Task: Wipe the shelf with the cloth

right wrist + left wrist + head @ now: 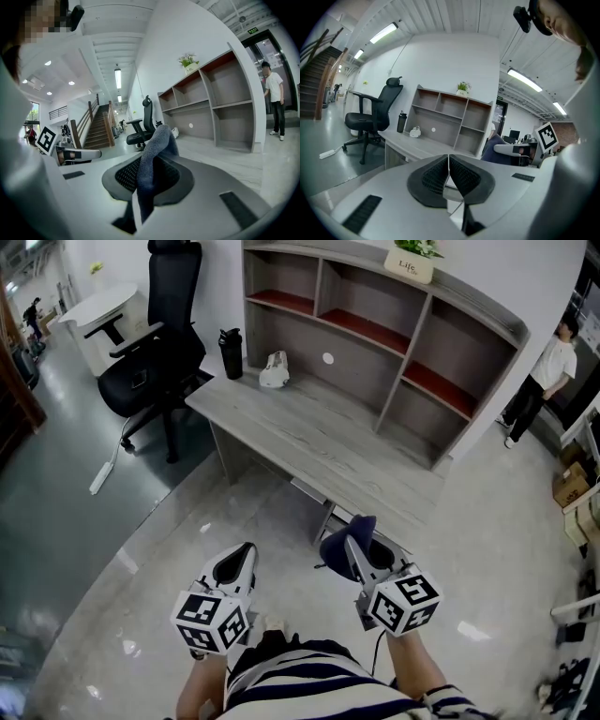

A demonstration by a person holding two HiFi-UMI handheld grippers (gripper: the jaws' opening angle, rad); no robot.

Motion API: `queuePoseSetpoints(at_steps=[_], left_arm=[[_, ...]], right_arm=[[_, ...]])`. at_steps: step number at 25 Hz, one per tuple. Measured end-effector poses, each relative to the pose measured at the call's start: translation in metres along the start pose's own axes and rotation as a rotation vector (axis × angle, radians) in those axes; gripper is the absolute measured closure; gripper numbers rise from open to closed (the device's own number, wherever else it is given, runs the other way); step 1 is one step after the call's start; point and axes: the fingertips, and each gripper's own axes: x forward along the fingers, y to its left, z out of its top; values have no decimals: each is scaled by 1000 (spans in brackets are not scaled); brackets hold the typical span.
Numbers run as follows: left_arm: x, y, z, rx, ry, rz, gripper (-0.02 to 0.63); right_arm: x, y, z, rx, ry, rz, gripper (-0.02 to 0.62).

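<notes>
Since both grippers sit at the bottom of the head view, well apart from the desk (319, 442), I read this as approach. Right gripper (151, 164) is clamped on the blue cloth (158, 140). Left gripper (449, 164) has its jaws together, empty. Next: carry the cloth to the shelf (375, 334), upper centre. Shelf top runs off the frame's upper edge, and I can't tell the cloth's full size.

Plant (418, 247) clipped by top edge; cloth (331, 553) partly hidden.

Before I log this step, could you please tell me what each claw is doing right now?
Left claw: closed, empty.
Right claw: closed on the blue cloth.
</notes>
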Motion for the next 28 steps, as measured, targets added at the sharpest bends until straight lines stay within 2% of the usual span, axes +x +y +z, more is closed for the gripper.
queuePoseSetpoints(at_steps=[9,14,18,28], left_arm=[[12,56,20,18,22,-30,584],[19,87,21,-1,39,-22,584],[32,98,23,-9,48,-32,584],[92,142,49,6,53,-25,584]], right_arm=[[56,22,17,-1,-14,-22,530],[79,28,20,-4,-5,-27,529],[99,24,22,-8,12,-27,529],[182,1,53,-30,-10,10,529]])
